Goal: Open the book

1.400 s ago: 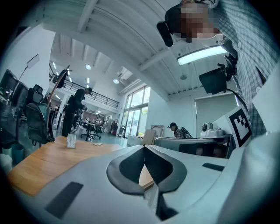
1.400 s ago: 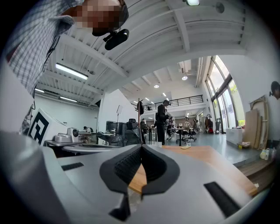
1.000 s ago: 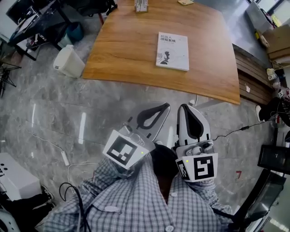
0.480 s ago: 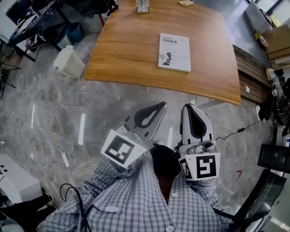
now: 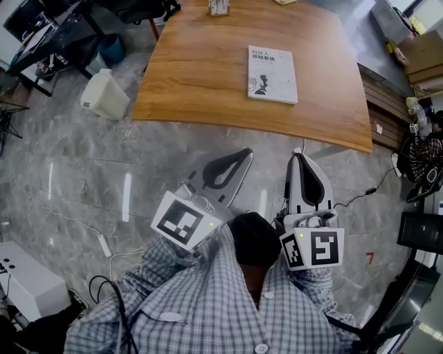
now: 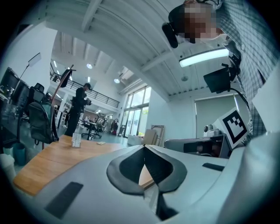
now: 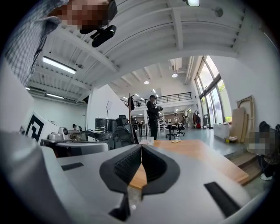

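A closed white book (image 5: pixel 272 74) lies flat on the wooden table (image 5: pixel 201 76), towards its right near side. Both grippers hang over the floor, short of the table's near edge and well apart from the book. My left gripper (image 5: pixel 244 152) is shut with nothing in it; in the left gripper view its jaws meet at the tips (image 6: pixel 144 146). To its right, my right gripper (image 5: pixel 302 157) is shut and empty too, its jaws closed together (image 7: pixel 141 147). The book does not show in either gripper view.
A small clear stand (image 5: pixel 219 7) sits at the table's far edge. A white bin (image 5: pixel 104 94) stands on the marble floor left of the table. Cardboard boxes (image 5: pixel 422 55) and wooden steps (image 5: pixel 387 117) lie right. A cable (image 5: pixel 104 242) crosses the floor. A standing person (image 6: pixel 78 109) is beyond the table.
The table and book have shifted slightly right and up in the head view. My left gripper has slid a little forward and left over the floor. Both grippers stay shut.
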A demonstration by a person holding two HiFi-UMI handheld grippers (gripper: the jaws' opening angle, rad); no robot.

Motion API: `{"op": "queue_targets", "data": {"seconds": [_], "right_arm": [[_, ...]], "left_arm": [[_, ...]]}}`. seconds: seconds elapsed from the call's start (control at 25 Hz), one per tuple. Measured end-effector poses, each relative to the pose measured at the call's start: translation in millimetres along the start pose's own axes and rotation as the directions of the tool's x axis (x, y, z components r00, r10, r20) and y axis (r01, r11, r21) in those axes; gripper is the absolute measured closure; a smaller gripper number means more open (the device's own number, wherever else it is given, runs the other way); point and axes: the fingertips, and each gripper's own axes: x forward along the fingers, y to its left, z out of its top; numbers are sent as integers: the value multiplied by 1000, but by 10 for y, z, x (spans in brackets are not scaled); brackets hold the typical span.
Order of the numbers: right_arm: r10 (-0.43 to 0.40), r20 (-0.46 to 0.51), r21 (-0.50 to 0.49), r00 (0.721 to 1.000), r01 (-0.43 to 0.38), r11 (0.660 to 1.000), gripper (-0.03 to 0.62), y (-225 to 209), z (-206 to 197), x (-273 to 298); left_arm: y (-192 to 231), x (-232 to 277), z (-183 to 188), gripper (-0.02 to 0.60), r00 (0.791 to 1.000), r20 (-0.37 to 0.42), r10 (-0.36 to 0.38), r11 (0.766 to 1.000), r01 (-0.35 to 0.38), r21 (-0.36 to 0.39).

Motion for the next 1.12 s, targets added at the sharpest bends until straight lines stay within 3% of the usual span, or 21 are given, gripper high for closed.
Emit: {"op": "queue_targets", "data": {"seconds": [0.56, 1.12], "right_arm": [[-31, -9, 8, 999, 31, 999, 574, -85, -78, 82], [51, -40, 44, 998, -49, 998, 574, -819, -178, 1076]], "left_arm": [[140, 47, -83, 572, 1000, -18, -5, 1000, 5, -5], [767, 978, -191, 572, 993, -67, 98, 995, -98, -2]]}}
